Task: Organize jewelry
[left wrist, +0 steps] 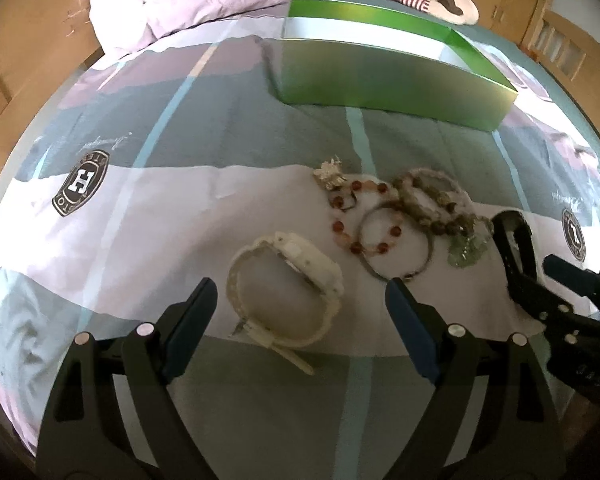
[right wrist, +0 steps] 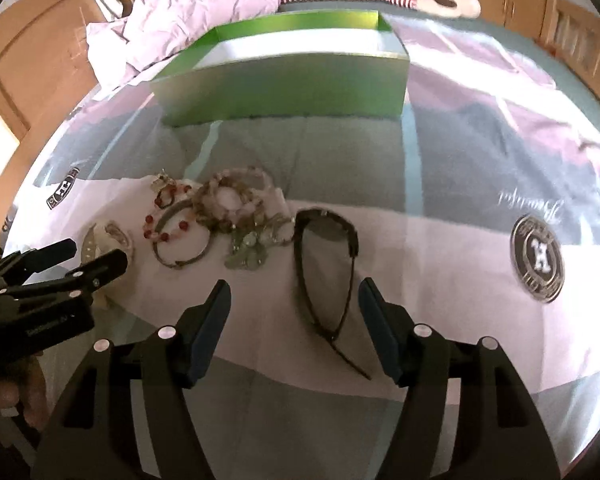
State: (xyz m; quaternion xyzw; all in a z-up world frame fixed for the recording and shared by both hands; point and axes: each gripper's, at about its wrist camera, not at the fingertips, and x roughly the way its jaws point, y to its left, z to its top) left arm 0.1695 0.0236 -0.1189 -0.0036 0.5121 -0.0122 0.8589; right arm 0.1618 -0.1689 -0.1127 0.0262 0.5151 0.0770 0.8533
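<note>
The left gripper point(left wrist: 300, 308) has its jaws spread wide with nothing gripped; the white watch point(left wrist: 284, 288) lies on the bed between them, untouched. The right gripper point(right wrist: 294, 308) likewise stands open and empty, the dark watch point(right wrist: 326, 268) lying between its jaws.

Both watches look light, with springy looped straps and a rigid case. The case is probably the firmest hold. The white one's long axis runs from 5 to 11 o'clock, its case toward 1. The dark one runs 6 to 12, its case at 12.

At 12 o'clock beyond, tangled bead bracelets point(right wrist: 220, 216) look slippery. The green box point(right wrist: 292, 88) sits farther away.
</note>
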